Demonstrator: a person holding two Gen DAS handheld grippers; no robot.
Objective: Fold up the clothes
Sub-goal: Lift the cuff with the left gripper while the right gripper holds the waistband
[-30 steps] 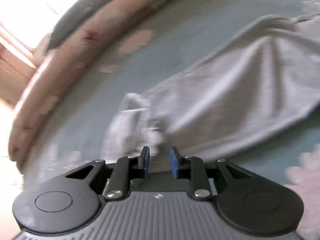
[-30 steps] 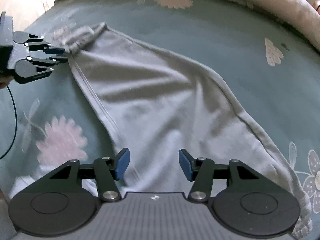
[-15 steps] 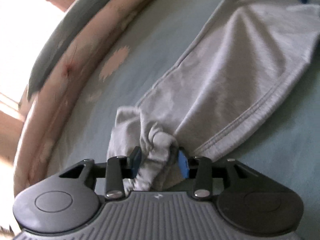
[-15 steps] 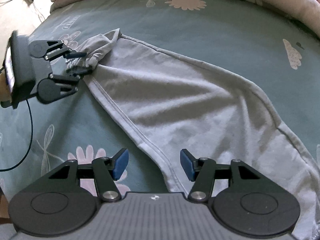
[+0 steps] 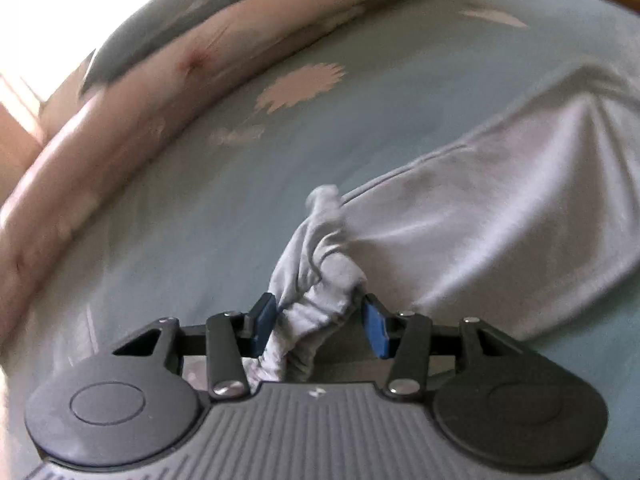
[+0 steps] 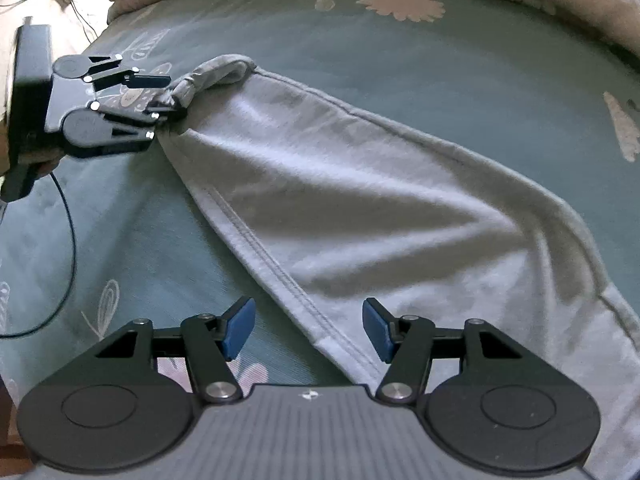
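**Grey garment stretched across a flowered bed, both grippers loose at opposite ends**

A grey knit garment [image 6: 360, 208] lies slantwise across a teal bedsheet [image 6: 440, 80] printed with pale flowers, running from the upper left of the right wrist view down to its lower right. At the far end, the left gripper [image 5: 318, 326] straddles the bunched cuff [image 5: 316, 280]; the fabric rests against its left pad while the right pad stands clear, so the jaws look released around the cloth rather than pinching it. At the bottom of the right wrist view, the right gripper [image 6: 308, 328] hovers with its jaws opening and parted on either side of the garment's stitched hem [image 6: 280, 276], touching nothing that shows. The placement suggests the piece has been drawn out long so it lies flat for a fold. Open sheet lies along both long edges of the garment, giving room to carry an end across. A rolled pink quilt [image 5: 132, 92] borders the bed along the upper left of the left wrist view, and a black cable [image 6: 68, 216] trails at the left of the right wrist view.
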